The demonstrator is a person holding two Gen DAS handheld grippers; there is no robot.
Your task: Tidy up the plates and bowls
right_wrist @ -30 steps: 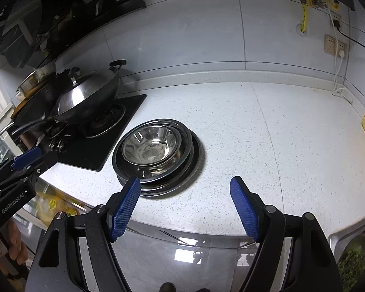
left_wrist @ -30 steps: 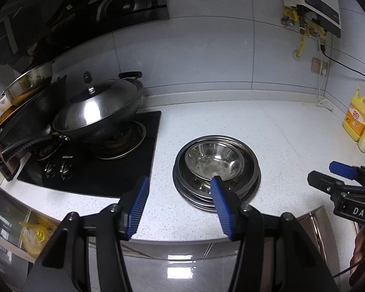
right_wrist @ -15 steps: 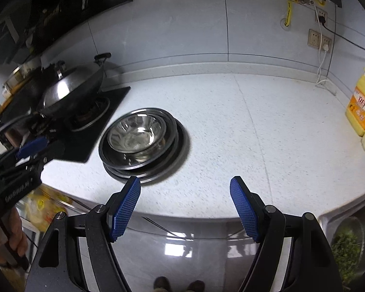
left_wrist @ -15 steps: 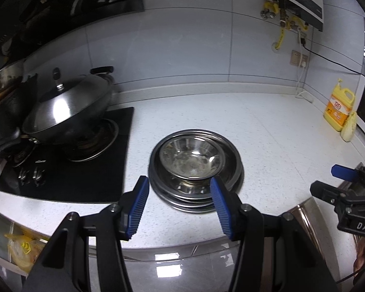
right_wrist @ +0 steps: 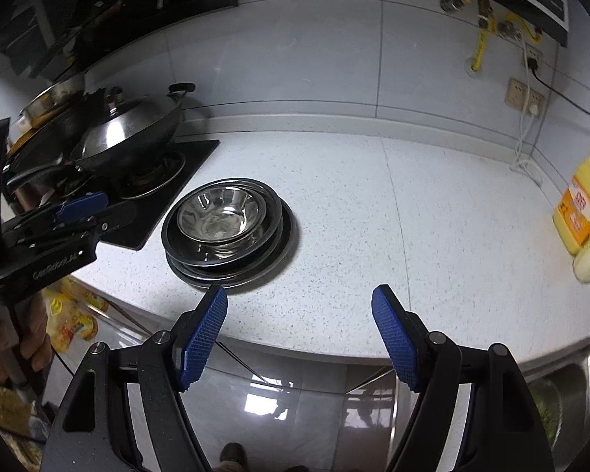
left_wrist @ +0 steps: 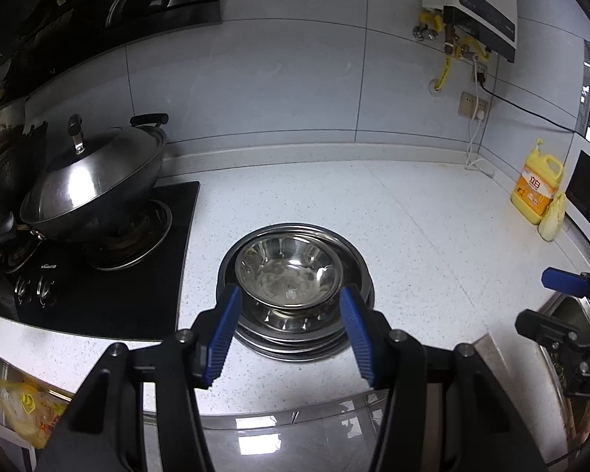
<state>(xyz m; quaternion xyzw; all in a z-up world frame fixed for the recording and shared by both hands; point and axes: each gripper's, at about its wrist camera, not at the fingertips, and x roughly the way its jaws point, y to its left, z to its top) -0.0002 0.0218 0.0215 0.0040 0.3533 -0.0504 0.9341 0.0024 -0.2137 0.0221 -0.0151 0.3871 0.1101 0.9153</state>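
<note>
A: Item one, left of the stack?

B: Stove (left_wrist: pixel 98 287), black, just left of the stack; lidded wok (left_wrist: pixel 94 185) on its burner, behind and left of the stack; neither touched.

A: Item two, the stack itself?

B: Steel bowl (left_wrist: pixel 289 271) nested on top of steel plates (left_wrist: pixel 358 271); all on the white counter (left_wrist: pixel 432 244), near its front edge; already gathered into one pile.

A: Change since a second ago?

B: Left gripper (left_wrist: pixel 289 336) has swung from off to the stack's left to dead centre on it; the bowl now sits framed between its blue pads (left_wrist: pixel 226 334); fingers spread wide, holding nothing; pads appear level with the stack's sides, contact cannot be told.

A: Right of the stack?

B: Right gripper (right_wrist: pixel 299 334), fingers spread, empty; it has stayed back over the counter edge, right of the stack and apart from it; further right, a yellow bottle (left_wrist: pixel 537 188) by the wall, well apart from the stack; a sink (right_wrist: pixel 562 389) at the far right edge.

A: Meaning for the task?

B: Judged: the left gripper is lined up for a grasp on the bowl or stack; closing comes next; steel rims are slick, so a shallow pinch may slip.
</note>
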